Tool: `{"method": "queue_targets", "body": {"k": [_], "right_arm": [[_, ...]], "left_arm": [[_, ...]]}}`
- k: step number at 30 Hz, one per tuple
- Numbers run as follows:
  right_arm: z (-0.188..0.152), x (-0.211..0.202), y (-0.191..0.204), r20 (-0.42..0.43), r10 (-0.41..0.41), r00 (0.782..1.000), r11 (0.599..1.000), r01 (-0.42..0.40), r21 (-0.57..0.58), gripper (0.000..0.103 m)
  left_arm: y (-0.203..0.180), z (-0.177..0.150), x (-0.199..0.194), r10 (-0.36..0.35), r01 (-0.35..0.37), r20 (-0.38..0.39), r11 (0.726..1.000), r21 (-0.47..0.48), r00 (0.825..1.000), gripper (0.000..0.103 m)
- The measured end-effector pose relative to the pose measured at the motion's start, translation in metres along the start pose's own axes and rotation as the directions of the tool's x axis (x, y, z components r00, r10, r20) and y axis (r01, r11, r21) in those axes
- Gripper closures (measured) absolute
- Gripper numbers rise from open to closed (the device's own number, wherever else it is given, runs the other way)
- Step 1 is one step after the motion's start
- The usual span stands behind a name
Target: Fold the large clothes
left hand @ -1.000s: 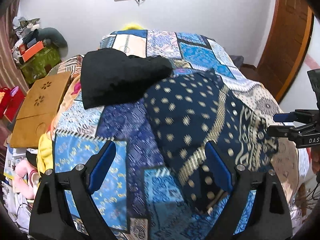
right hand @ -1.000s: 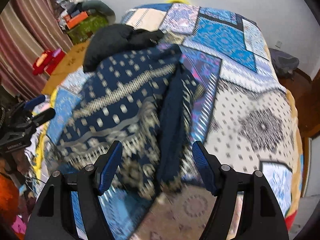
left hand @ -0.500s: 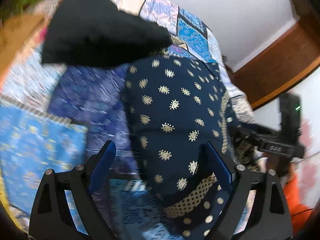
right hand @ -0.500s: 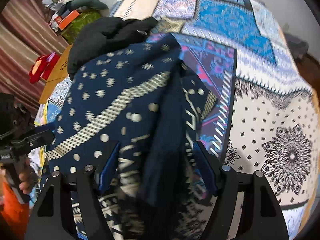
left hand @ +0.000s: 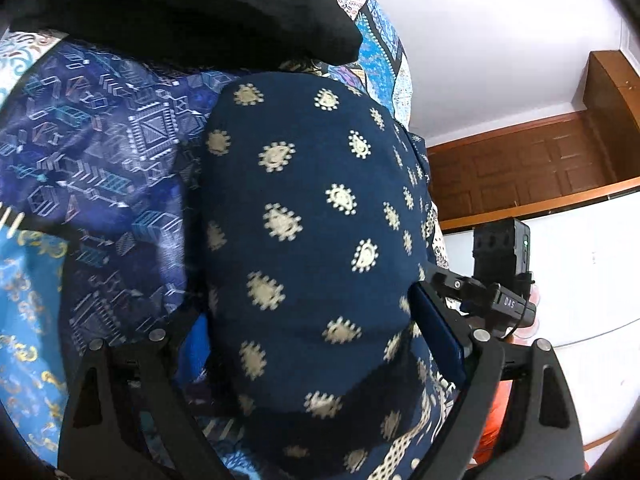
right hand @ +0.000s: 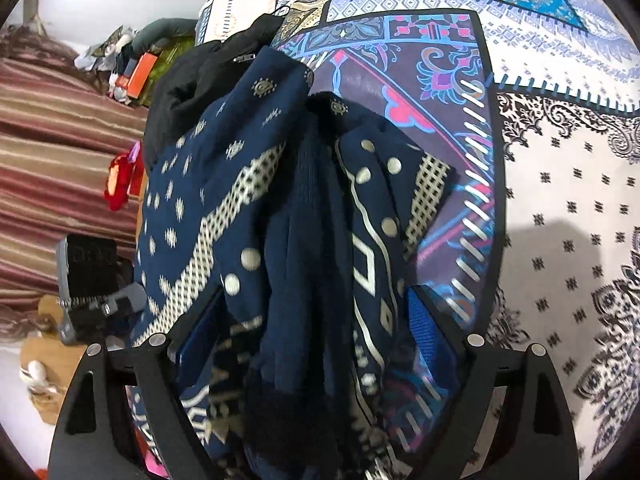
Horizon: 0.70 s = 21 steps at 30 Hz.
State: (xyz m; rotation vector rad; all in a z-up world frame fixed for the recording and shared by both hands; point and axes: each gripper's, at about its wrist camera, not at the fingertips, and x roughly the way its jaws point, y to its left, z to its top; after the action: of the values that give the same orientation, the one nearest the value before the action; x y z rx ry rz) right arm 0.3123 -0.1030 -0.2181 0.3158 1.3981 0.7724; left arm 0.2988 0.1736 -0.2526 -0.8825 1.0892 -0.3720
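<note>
My left gripper (left hand: 316, 344) has its jaws spread wide, and the navy garment (left hand: 304, 216) bulges up between them as a smooth rounded mound, soft woven cloth dotted with cream motifs. I cannot tell whether the blue pads (left hand: 436, 332) press on it. Just beyond the mound lies a plain black garment (left hand: 192, 8), matte and limp, and to the left of my fingers spreads the patchwork bedspread (left hand: 100, 152) with its angular printed lines. My right gripper (right hand: 308, 340) has just been opening its jaws; between them the same garment (right hand: 224, 200) hangs in bunched vertical folds, with a cream lattice band and round dots across it. To the right of this gripper the bedspread (right hand: 568, 200) turns white with small dark sprigs.
</note>
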Motion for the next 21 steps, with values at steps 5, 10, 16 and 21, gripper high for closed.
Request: {"method": "queue_targets", "body": {"k": [5,10,16,21], "right_arm": [[-0.010,-0.002,0.004,0.011,0.031,0.999,0.999,-0.031,0.020,0.044],[-0.012,-0.016,0.011,0.046,0.048,0.998,0.999,-0.048,0.002,0.069],[-0.017,-0.041,0.045,0.094,0.054,0.994,0.996,-0.047,-0.074,0.072],[-0.001,-0.061,0.089,0.165,0.078,0.983,0.988,-0.054,-0.144,0.072]], "left_arm": [[-0.008,-0.005,0.002,0.026,-0.026,0.012,1.000,0.011,1.000,0.018],[-0.019,-0.015,-0.012,0.055,-0.056,0.028,0.998,0.039,0.998,0.040],[-0.057,-0.027,-0.045,0.080,-0.092,0.093,0.987,0.131,0.992,0.049],[-0.101,-0.023,-0.098,0.093,-0.147,0.215,0.957,0.251,0.972,0.049]]}}
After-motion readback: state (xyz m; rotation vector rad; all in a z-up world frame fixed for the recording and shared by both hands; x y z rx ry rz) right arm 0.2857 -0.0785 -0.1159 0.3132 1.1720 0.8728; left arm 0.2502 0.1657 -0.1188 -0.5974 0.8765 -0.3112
